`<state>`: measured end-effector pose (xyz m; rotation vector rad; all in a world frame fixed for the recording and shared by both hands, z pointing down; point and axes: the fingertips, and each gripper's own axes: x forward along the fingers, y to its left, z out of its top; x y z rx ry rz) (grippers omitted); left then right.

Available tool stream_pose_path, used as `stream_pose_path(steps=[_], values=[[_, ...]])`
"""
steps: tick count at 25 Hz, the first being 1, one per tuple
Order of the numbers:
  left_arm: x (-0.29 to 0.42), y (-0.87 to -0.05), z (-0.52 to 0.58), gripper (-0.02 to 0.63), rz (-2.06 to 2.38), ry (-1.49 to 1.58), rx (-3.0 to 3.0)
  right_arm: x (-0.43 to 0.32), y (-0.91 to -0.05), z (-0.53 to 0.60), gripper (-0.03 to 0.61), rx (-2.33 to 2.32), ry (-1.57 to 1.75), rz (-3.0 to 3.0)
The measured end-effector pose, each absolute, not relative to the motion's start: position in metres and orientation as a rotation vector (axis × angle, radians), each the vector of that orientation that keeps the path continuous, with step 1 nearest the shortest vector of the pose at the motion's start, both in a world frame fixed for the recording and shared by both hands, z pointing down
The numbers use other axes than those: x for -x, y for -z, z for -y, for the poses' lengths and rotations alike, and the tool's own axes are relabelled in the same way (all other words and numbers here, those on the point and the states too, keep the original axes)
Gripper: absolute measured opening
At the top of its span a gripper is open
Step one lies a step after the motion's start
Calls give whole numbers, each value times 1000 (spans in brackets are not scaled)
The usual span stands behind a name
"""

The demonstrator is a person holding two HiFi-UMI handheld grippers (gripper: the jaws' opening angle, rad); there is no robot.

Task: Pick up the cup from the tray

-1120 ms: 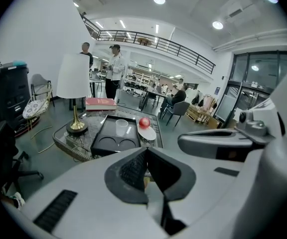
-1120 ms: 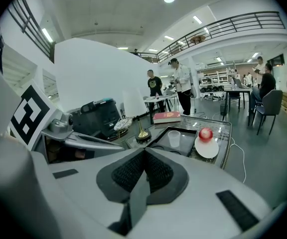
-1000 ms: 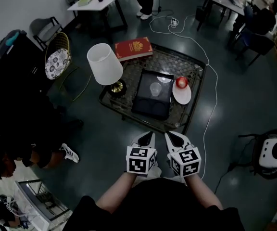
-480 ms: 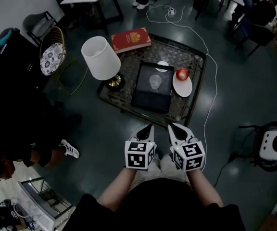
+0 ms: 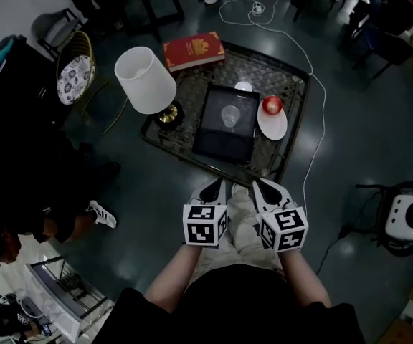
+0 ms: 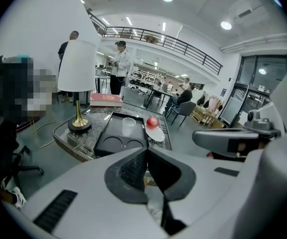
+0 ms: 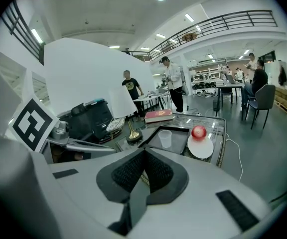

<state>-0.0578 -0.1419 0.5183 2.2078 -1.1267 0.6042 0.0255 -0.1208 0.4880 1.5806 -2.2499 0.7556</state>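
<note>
Clear cup (image 5: 230, 115) upright in black tray (image 5: 217, 147) on low table (image 5: 290, 88), probably empty; head view. Left gripper view: left gripper (image 6: 146, 152) jaws pressed together, nothing between. Right gripper view: right gripper (image 7: 143, 152) likewise closed, empty, well short of cup.
</note>
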Motion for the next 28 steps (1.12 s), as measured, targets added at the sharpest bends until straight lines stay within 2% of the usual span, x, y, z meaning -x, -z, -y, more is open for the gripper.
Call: stream_pose_path(steps=[28], values=[[19, -585, 269, 12, 1160, -684, -2102, -61, -539, 251, 11, -1452, -855, 2243]])
